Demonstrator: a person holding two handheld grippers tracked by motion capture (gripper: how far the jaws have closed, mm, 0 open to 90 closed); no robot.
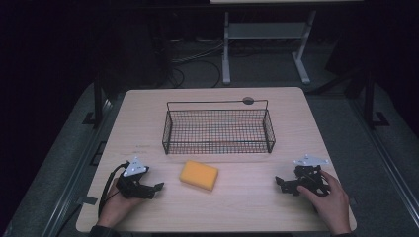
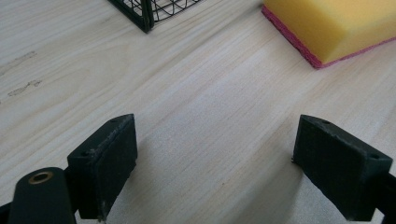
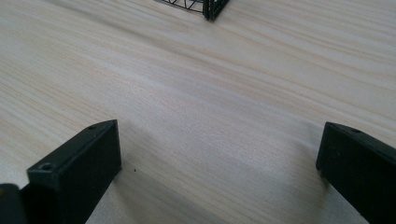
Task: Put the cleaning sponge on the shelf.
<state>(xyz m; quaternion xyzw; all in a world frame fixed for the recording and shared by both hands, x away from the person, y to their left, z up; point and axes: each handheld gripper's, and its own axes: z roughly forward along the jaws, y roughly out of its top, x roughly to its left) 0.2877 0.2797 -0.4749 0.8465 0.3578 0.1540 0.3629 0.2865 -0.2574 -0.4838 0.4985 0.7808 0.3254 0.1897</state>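
Note:
A yellow sponge [image 1: 198, 175] with a pink underside lies on the wooden table [image 1: 247, 207], just in front of a black wire basket [image 1: 218, 129]. My left gripper [image 1: 156, 188] rests on the table at the front left, a hand on it, jaws open and pointing toward the sponge. In the left gripper view the sponge [image 2: 334, 25] sits ahead to the upper right, beyond the wide-open gripper [image 2: 215, 163], with bare wood between the jaws. My right gripper [image 1: 279, 183] rests at the front right, held by a hand. Its own view shows that gripper [image 3: 219, 163] open over bare wood.
The basket holds nothing that I can see; its corner [image 2: 144, 16] shows in the left gripper view, and another corner [image 3: 210, 9] in the right gripper view. Beyond the table stand a white frame stand [image 1: 267, 44] and floor cables [image 1: 197, 59].

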